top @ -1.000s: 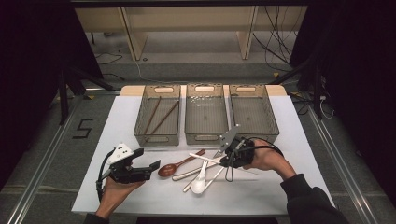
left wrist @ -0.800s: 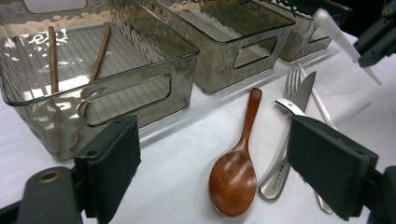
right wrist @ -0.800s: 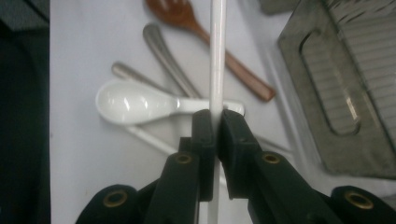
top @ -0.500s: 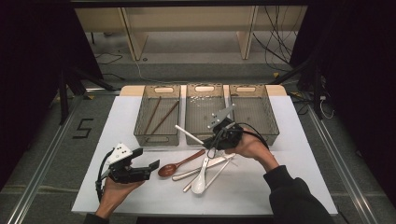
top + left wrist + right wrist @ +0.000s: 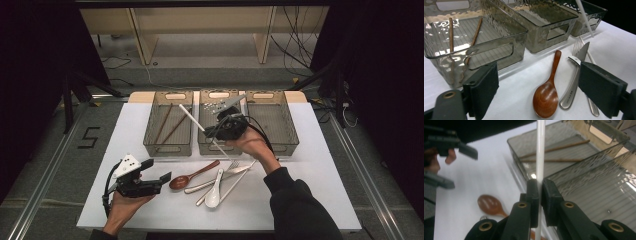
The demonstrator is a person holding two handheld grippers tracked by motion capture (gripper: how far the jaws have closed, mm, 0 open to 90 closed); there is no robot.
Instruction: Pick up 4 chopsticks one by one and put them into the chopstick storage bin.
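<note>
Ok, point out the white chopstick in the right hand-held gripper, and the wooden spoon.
white chopstick (image 5: 540,155), right gripper view, shaft above the jaws.
wooden spoon (image 5: 545,99), left gripper view, bowl.

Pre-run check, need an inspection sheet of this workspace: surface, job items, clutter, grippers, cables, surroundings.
Surface: white table, no spills seen.
Job's things: white chopstick lifted over three grey bins; two brown chopsticks in the left bin.
Clutter: wooden spoon, fork, knife, white spoon loose on the table.
Grippers: right gripper shut on the white chopstick; left gripper open, holding nothing.
Cables: black cable trails over the right hand.
Surroundings: dark curtains, floor wires behind.
</note>
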